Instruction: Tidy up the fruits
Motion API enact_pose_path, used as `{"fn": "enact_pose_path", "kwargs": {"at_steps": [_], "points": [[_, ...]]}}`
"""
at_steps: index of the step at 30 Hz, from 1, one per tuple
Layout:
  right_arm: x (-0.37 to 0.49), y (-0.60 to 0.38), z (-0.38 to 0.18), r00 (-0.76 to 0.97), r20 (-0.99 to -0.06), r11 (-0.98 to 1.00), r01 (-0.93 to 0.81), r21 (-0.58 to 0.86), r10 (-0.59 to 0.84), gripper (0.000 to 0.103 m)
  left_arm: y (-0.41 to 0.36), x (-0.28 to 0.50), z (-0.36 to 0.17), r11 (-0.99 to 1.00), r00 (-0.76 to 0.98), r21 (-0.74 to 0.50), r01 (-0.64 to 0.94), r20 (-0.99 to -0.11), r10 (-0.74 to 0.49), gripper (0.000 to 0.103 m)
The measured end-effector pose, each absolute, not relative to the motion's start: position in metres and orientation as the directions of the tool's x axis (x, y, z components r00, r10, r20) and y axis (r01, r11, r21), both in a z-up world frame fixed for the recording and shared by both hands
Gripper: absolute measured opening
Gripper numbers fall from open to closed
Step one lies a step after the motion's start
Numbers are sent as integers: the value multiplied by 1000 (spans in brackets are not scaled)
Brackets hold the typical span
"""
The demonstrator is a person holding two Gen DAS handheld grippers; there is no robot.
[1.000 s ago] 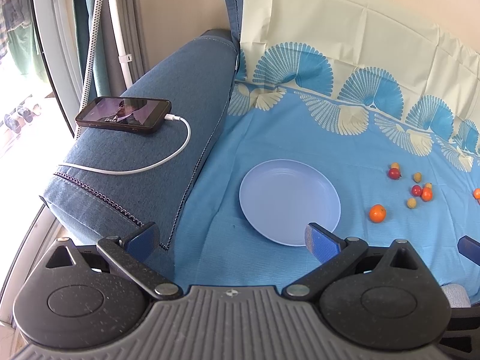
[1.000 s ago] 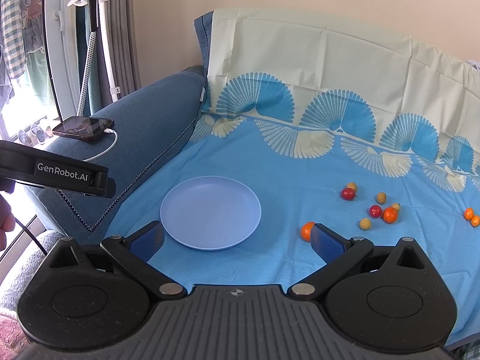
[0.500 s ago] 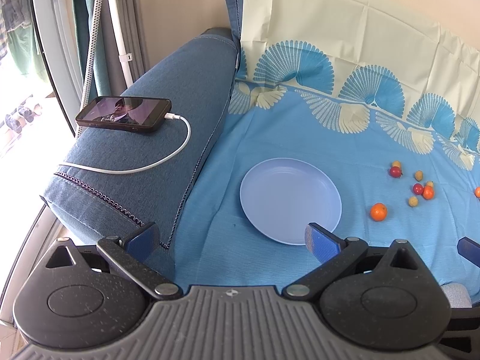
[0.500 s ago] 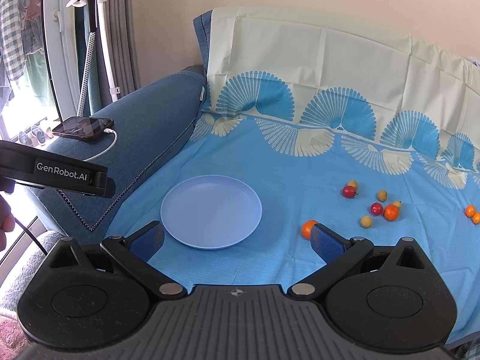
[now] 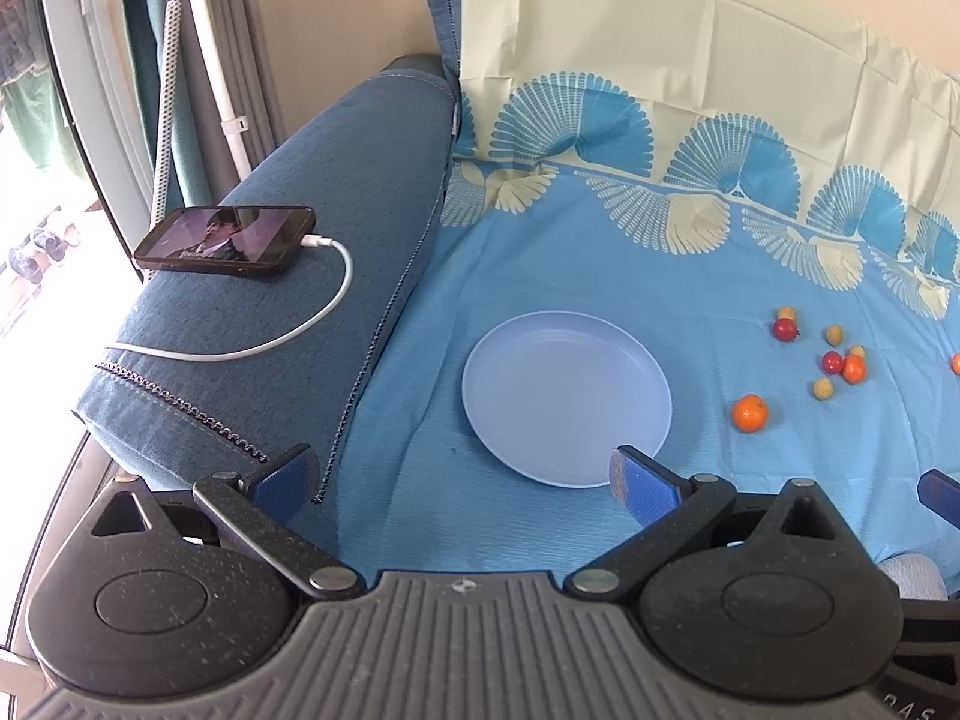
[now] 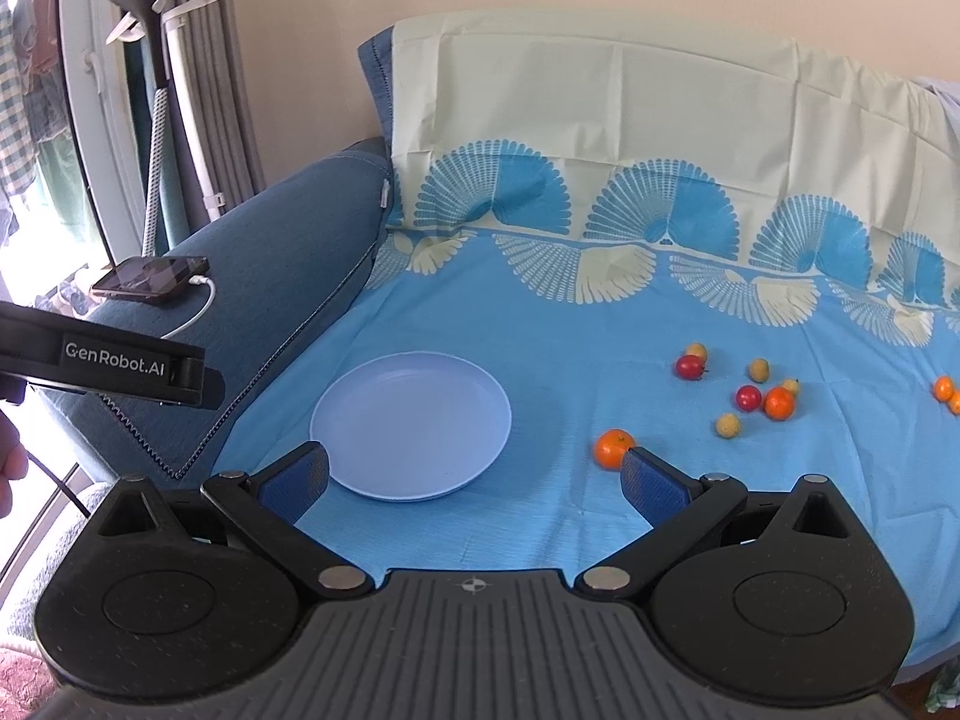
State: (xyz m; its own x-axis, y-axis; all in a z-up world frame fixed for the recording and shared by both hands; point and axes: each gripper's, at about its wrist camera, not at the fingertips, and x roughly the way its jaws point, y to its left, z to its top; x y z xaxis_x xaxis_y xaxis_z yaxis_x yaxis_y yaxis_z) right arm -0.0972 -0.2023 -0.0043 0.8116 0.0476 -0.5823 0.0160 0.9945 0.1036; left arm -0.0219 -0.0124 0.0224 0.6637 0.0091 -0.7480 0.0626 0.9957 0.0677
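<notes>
Right claw (image 6: 474, 474) has crept a bit nearer the sofa seat since a second ago; the nearest orange (image 6: 613, 447) now sits just past its right fingertip, not between the fingers. Left claw (image 5: 462, 477) barely shifted, hanging over the seat edge near the plate (image 5: 636, 360). Both claws spread wide, nothing held. Plate is bare, lying on the blue cloth (image 6: 570, 324) beside the armrest (image 5: 336, 180). Fruits are all on the cloth right of the plate: nearest orange (image 5: 749, 413) alone, then a loose cluster of red (image 6: 690, 366), yellow (image 6: 728, 425) and orange (image 6: 779, 403) pieces further right, two more at the far right edge. Phone (image 5: 225, 240) charging on the armrest. Looks like an approach to the first pick; no fruit placed yet.
</notes>
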Motion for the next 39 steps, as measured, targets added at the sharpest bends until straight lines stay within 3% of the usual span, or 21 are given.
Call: {"fn": "enact_pose_path", "kwargs": {"at_steps": [20,29,39], "points": [[-125,-306,-10,832,-545,943,258,209,-107,103,-111,-15,18,968,639,106,227,-766,-66,103],[-143,-381,-18,806,-534,884,419,208,-256,103,-181,-5,-2,936,605,138,324,-791,-92,103],[-134,-501,-53,704,-563,773,611,170,-433,103,-248,32,-50,916,529,88,392,-836,-146,103]]}}
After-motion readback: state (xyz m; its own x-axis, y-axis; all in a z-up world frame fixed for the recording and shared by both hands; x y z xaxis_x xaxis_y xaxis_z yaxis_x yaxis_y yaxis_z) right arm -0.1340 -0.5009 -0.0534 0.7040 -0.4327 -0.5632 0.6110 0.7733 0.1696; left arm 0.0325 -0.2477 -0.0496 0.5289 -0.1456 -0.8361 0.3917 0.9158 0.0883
